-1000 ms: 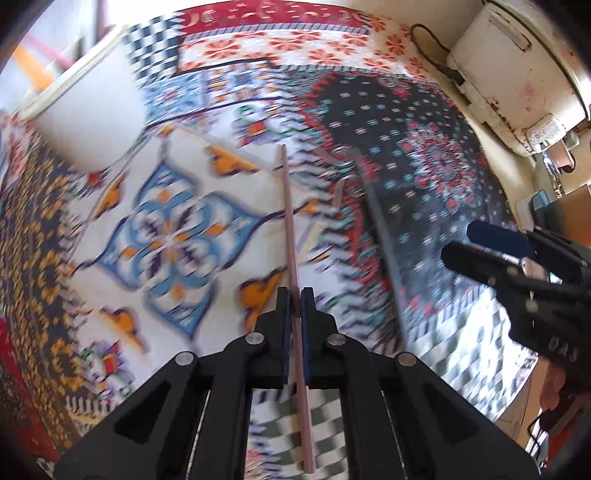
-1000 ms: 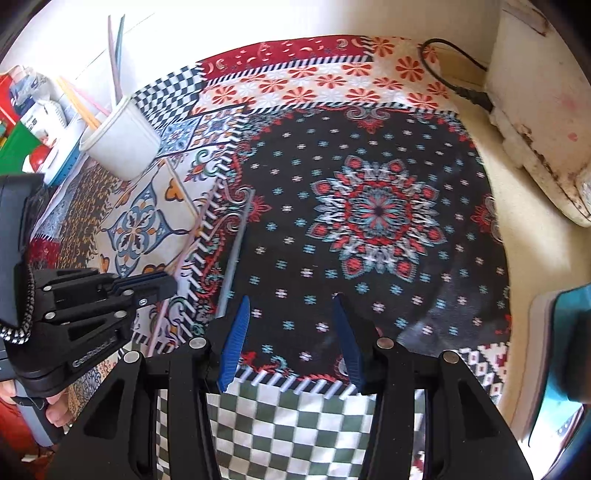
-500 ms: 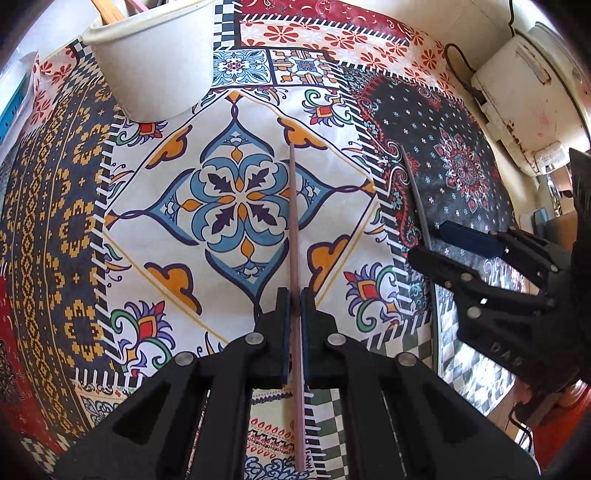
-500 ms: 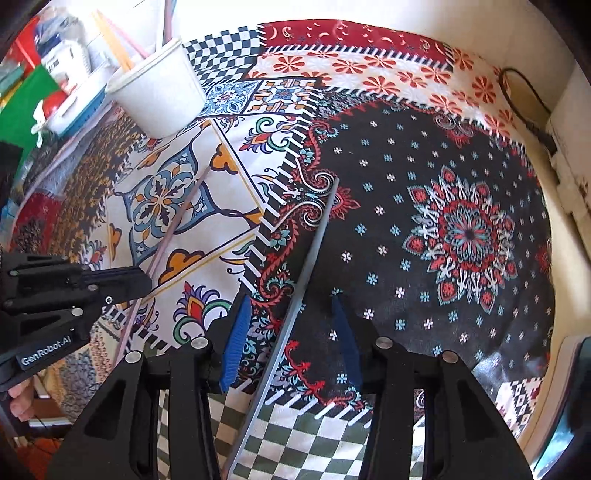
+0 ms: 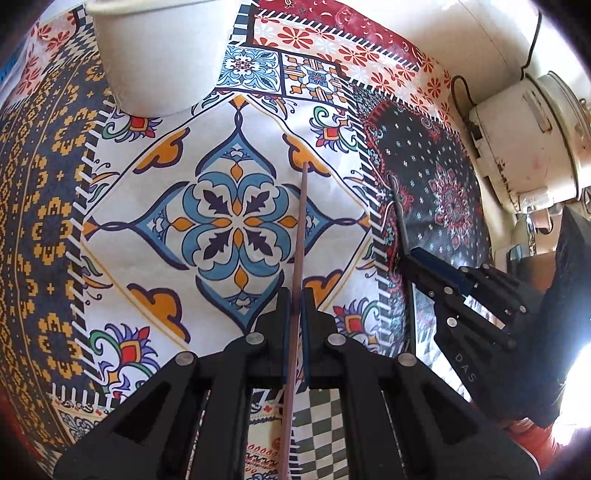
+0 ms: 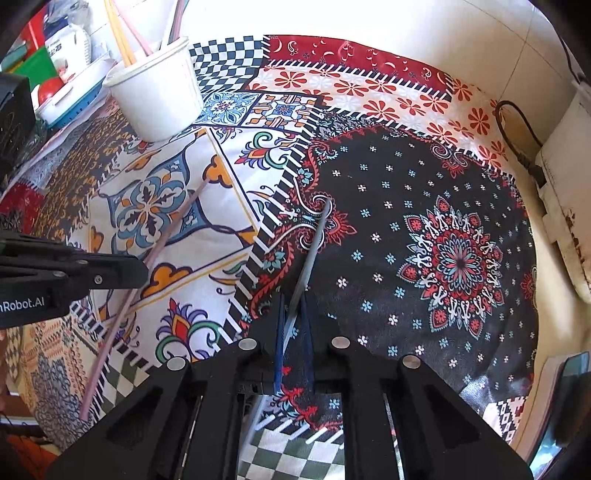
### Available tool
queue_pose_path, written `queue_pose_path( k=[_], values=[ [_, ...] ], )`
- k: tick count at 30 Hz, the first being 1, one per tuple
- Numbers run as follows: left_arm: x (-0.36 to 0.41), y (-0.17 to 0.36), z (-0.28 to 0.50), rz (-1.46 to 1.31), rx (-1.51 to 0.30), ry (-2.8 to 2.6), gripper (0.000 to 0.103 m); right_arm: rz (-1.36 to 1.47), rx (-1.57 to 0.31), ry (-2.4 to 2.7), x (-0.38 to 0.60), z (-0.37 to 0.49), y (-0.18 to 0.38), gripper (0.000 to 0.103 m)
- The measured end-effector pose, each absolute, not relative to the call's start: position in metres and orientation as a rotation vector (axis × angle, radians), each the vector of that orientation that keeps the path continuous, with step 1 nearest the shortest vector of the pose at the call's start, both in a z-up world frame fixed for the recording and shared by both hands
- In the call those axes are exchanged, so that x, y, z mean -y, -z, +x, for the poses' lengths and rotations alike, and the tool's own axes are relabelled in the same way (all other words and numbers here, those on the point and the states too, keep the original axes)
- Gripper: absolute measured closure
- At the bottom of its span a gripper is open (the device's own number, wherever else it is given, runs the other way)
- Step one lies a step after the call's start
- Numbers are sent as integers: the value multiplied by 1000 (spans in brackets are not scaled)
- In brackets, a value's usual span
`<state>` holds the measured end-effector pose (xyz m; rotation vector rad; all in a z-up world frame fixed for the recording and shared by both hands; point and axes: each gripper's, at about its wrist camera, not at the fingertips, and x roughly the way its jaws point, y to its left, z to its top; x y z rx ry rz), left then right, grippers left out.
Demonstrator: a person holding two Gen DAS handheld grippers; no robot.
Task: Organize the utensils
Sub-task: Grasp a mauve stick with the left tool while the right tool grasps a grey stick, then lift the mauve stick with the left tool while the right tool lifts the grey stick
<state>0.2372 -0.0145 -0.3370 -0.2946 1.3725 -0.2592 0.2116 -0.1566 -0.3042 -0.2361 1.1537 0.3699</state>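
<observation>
1. Chopsticks were what I handled: a pink chopstick point(image 5: 300, 236) sat pinched between the pads of my left gripper point(image 5: 294, 314), and a grey chopstick point(image 6: 309, 254) ran between the pads of my right gripper point(image 6: 294, 325)
2. My left jaws were pressed together on the pink chopstick, which stuck out past the fingertips toward the far side, its tip over an orange motif of the patterned tablecloth point(image 5: 155, 221)
3. My right jaws were closing at that moment, the grey chopstick between them; the blue pads point(image 6: 279, 332) looked tight against it, its near end passing down under the gripper body
4. The grey chopstick's far tip lay over a white scroll at the left edge of the cloth's dark floral panel
5. In the right wrist view my left gripper point(image 6: 140, 271) came in from the left, with the pink chopstick point(image 6: 155, 258) slanting across the white and blue tile print
6. A white tub point(image 6: 155, 96) stood at the far left on the cloth, holding several more sticks point(image 6: 129, 33) upright, orange and pink among them
7. Both chopsticks were well apart from the tub
8. A worn white appliance point(image 5: 524, 144) with a black cable point(image 6: 513, 133) stood off the cloth's right edge
</observation>
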Motion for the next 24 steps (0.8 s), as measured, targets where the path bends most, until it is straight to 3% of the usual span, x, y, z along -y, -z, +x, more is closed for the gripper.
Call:
queue_pose_path(
  k=[9, 14, 24],
  values=[
    [47, 331, 237, -21, -1329, 261, 99, -62, -1212, -424, 166, 235, 296, 98],
    [40, 330, 243, -55, -1352, 256, 100, -19, -1186, -429, 172, 234, 279, 98],
    [22, 255, 232, -84, -1153, 241, 100, 33, -1071, -429, 192, 235, 232, 99]
  ],
)
